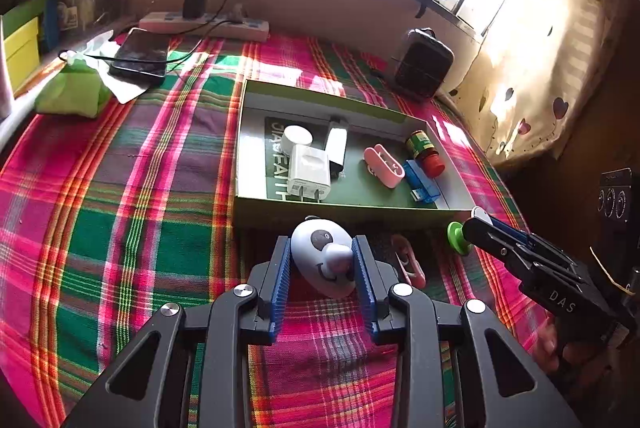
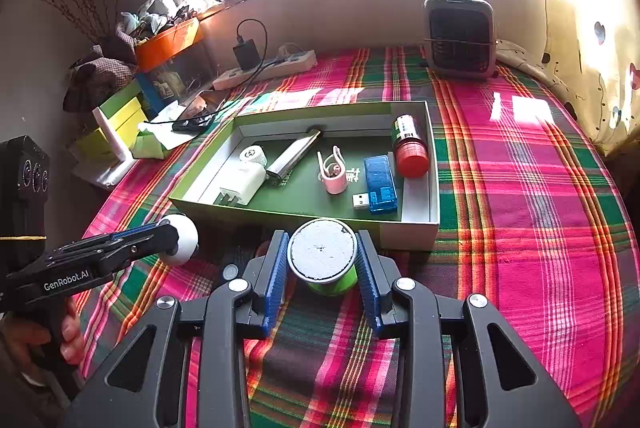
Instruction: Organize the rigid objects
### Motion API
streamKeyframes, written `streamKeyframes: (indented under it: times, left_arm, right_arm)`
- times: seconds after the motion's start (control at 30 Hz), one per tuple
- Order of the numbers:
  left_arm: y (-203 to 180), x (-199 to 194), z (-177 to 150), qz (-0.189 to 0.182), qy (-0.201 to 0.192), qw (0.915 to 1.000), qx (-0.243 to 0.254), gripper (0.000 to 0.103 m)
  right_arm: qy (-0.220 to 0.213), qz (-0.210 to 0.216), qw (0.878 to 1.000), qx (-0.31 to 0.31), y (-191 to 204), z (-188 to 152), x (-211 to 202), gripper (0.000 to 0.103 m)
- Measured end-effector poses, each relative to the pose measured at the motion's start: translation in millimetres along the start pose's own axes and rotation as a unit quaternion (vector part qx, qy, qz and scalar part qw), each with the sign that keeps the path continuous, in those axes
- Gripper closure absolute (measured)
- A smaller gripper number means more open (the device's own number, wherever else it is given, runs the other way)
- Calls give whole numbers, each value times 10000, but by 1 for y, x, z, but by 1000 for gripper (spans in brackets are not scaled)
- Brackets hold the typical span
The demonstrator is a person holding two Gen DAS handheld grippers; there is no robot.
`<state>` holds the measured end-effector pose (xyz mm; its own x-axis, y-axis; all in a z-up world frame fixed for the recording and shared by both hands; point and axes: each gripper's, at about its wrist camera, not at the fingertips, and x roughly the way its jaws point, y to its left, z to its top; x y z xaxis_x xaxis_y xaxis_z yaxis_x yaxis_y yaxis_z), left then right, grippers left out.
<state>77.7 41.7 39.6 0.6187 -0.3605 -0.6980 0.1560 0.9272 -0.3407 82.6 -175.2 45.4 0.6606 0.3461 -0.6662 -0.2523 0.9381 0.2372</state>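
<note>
My left gripper point(image 1: 321, 243) is shut on a white egg-shaped panda toy point(image 1: 316, 252), held just above the plaid cloth in front of the green box point(image 1: 352, 210). To its right, my right gripper point(image 1: 474, 224) is shut on a green spool point(image 1: 456, 236). In the right wrist view that gripper point(image 2: 322, 240) clamps the green spool point(image 2: 322, 255) by its sides, grey top facing the camera, near the box's front wall point(image 2: 304, 218). The left gripper point(image 2: 172, 228) with the panda toy point(image 2: 185, 239) shows at the left. The box holds a white charger point(image 1: 310, 169), a pink clip point(image 1: 383, 165), a blue USB stick point(image 2: 379, 183) and a red-capped bottle point(image 2: 410, 147).
Another pink clip point(image 1: 408, 262) lies on the cloth between the grippers. A small heater point(image 2: 460, 35) stands at the back right. A power strip point(image 1: 204, 23), a phone point(image 1: 140, 55) and a green tissue pack point(image 1: 72, 91) sit at the back left. A person's hand point(image 2: 70, 336) grips the left handle.
</note>
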Motion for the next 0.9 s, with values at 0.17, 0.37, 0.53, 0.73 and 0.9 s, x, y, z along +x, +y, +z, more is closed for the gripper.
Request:
streamKeyframes:
  times: [0.17, 0.37, 0.53, 0.73, 0.9]
  left_arm:
    - [2, -2, 9, -94, -42, 9999, -40, 74]
    - [5, -1, 18, -103, -101, 9999, -55, 74]
    - [9, -1, 31, -97, -157, 9998, -74, 74]
    - [12, 0, 48, -145, -229, 9996, -66, 74]
    - [15, 8, 60, -192, -197, 9996, -87, 74]
  right_arm:
    - [-64, 21, 10000, -36, 2, 8, -2, 68]
    - [-58, 80, 9999, -47, 3, 15, 2, 68]
    - [-77, 144, 9999, -48, 4, 24, 5, 68]
    - [-60, 190, 9998, -74, 6, 35, 14, 68]
    - [23, 236, 9997, -80, 7, 42, 25, 68]
